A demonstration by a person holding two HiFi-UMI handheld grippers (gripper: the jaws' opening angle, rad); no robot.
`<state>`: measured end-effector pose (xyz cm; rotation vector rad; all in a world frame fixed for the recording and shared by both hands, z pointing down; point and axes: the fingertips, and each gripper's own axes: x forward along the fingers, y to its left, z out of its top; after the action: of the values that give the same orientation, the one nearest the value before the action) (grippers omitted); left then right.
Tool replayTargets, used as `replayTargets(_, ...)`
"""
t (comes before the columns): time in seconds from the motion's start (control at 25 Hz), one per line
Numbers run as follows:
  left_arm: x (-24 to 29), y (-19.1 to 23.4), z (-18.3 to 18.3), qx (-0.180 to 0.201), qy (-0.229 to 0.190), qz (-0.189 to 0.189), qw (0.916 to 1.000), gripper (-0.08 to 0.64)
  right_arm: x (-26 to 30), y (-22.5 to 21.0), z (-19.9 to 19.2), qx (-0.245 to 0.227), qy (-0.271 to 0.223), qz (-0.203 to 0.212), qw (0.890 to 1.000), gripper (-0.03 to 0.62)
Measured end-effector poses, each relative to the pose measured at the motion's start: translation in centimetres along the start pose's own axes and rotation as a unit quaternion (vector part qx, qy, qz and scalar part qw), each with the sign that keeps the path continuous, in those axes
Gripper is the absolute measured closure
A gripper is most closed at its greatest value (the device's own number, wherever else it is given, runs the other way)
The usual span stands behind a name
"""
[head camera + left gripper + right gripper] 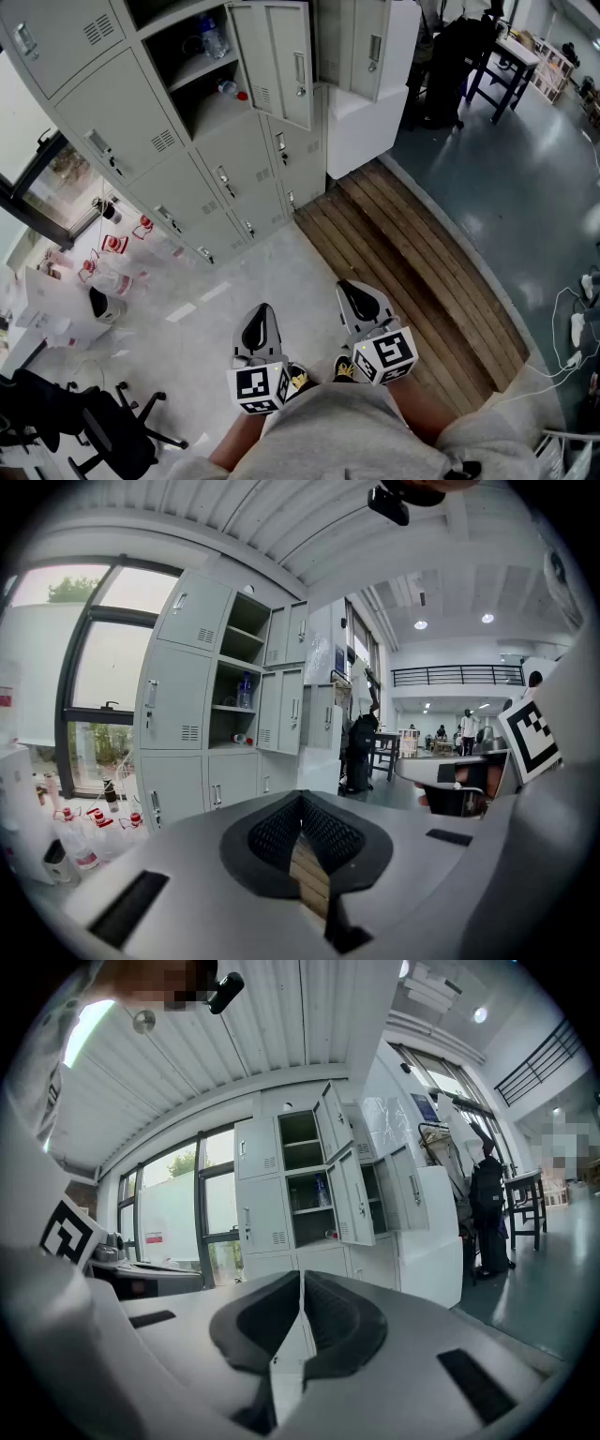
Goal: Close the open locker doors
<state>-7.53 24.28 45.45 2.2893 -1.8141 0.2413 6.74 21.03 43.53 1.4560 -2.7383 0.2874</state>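
Note:
The grey locker bank [141, 141] stands ahead to the left, a few steps away. Two of its upper doors hang open: the lower open door [284, 64] and another open door [368, 42] further right. The open compartments hold an upright water bottle [214, 37] and a small bottle lying on its side [232, 90]. My left gripper [260, 314] and right gripper [352, 289] are held low in front of my body, both shut and empty, far from the doors. The left gripper view shows the open doors [281, 710] past the left gripper [301, 801]. The right gripper view shows them [354, 1196] past the right gripper [301, 1281].
A white cabinet [367, 122] stands right of the lockers. A strip of wooden flooring [412, 253] runs under my right side. Bottles and cups [112, 246] litter the floor by the window. A black office chair [112, 436] is at my left, a dark table [502, 66] far right.

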Motion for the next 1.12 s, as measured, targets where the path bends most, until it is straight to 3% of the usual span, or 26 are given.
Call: replayTargets(1.12,-3.3,9.2,1.2,-0.022,-0.022,-0.003,0.9995,0.554,3.8,8.7,0.4,0.015,0.004,0.014,1.000,0.561)
